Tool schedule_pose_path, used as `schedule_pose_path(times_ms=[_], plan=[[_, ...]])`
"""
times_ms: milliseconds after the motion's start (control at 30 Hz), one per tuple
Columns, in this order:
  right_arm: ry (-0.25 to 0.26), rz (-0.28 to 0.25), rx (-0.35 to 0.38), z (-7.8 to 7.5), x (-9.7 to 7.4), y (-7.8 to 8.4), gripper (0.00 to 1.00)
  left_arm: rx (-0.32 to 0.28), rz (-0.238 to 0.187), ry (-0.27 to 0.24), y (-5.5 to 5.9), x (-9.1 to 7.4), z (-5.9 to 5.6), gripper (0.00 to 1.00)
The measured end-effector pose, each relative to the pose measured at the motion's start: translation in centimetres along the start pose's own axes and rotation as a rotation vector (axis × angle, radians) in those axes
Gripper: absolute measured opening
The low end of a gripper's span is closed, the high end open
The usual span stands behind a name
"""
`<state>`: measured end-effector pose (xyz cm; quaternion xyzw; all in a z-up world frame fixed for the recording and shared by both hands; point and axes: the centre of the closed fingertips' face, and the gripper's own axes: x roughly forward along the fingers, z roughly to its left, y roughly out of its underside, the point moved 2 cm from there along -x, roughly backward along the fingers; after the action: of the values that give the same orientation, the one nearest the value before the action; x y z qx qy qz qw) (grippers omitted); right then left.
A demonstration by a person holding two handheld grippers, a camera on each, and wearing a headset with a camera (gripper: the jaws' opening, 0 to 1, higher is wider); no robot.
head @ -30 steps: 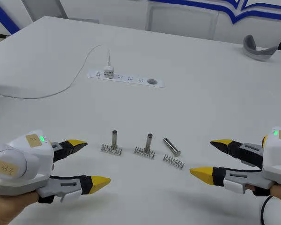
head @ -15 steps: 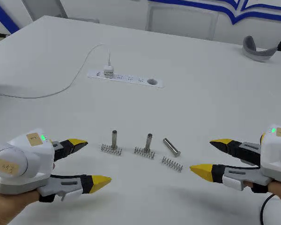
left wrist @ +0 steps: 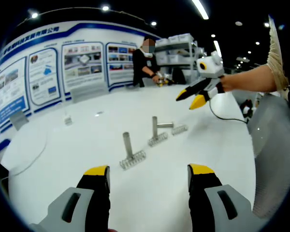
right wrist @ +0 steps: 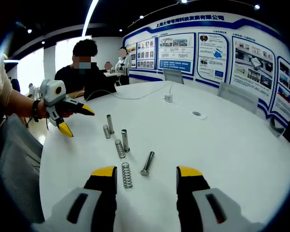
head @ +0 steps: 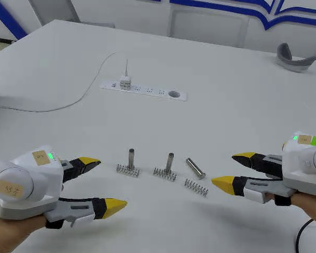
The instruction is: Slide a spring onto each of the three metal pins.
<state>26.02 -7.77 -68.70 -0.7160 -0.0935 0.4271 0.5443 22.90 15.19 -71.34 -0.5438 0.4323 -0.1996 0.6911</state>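
— Jaws?
— On the right gripper (head: 224, 169), wide apart and empty. The left gripper (head: 110, 182) is the same.
— Nearest spring?
— The right spring (right wrist: 126, 175), flat on the table (head: 226, 105) just ahead of the right jaws, its long axis running along them. The loose pin (right wrist: 146, 163) lies beside it. Two pins (head: 131, 157) stand upright, with springs (head: 126, 169) at their feet, nearer the left.

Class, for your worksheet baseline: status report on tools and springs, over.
Left tool open, empty. Right tool open, empty. Three springs lie beside pins, none threaded; one pin lying flat. Power strip far behind, no obstruction.
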Motion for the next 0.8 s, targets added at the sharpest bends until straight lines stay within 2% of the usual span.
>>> schedule_pose_path(times_ms=[333, 433, 800], plan=[[0.001, 0.053, -0.002, -0.4, 2.5, -0.9, 0.42, 0.002, -0.002, 0.001, -0.1, 0.1, -0.1, 0.66], [0.01, 0.08, -0.016, -0.4, 3.3, -0.9, 0.41, 0.002, -0.002, -0.001, -0.1, 0.1, 0.0, 0.66], [0.061, 0.17, 0.006, -1.3, 6.0, -0.8, 0.31, 0.002, -0.004, 0.005, -0.1, 0.4, 0.0, 0.65]])
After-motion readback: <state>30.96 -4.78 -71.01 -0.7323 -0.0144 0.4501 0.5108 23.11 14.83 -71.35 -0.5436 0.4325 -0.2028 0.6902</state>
